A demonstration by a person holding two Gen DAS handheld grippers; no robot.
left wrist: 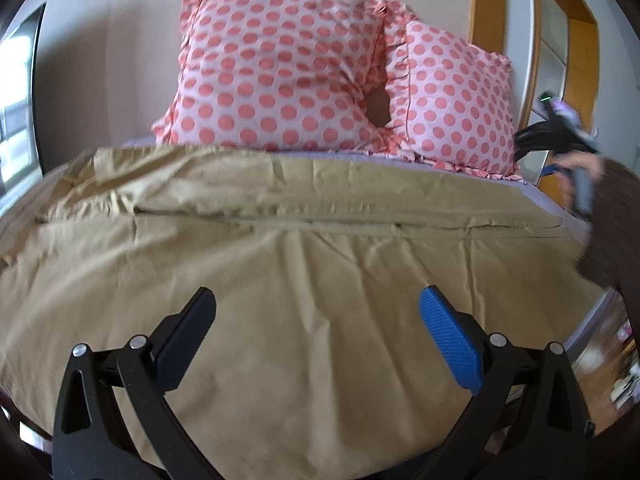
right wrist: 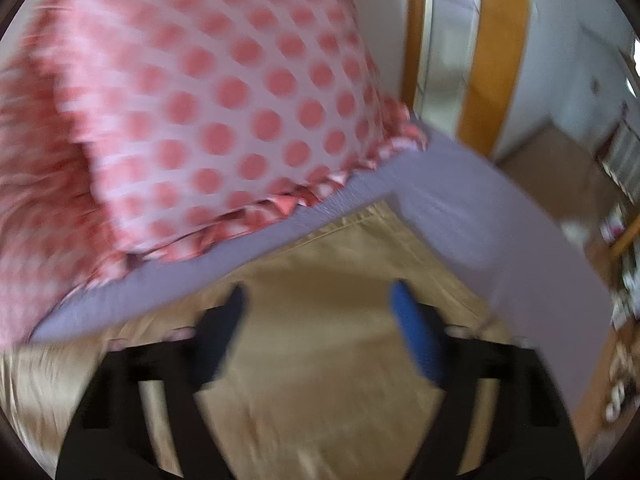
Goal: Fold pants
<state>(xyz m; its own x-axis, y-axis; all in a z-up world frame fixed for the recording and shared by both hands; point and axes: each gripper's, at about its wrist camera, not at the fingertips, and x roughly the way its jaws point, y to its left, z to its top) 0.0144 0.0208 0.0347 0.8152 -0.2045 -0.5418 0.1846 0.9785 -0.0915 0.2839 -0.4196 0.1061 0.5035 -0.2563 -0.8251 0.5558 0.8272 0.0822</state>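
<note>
Tan pants (left wrist: 304, 240) lie spread across the bed, with a lengthwise seam and fold running across the middle. My left gripper (left wrist: 318, 308) is open and empty, hovering just above the near part of the pants. My right gripper (right wrist: 320, 300) is open and empty above the pants' hem corner (right wrist: 360, 220) near the bed's far right edge; this view is motion-blurred. The right gripper also shows in the left wrist view (left wrist: 560, 132) at the far right, held in a hand.
Two pink polka-dot pillows (left wrist: 276, 72) (left wrist: 456, 100) lean against the wall behind the pants. A lilac sheet (right wrist: 480, 216) covers the bed edge. A wooden door frame (right wrist: 496, 52) stands to the right; floor clutter lies beyond.
</note>
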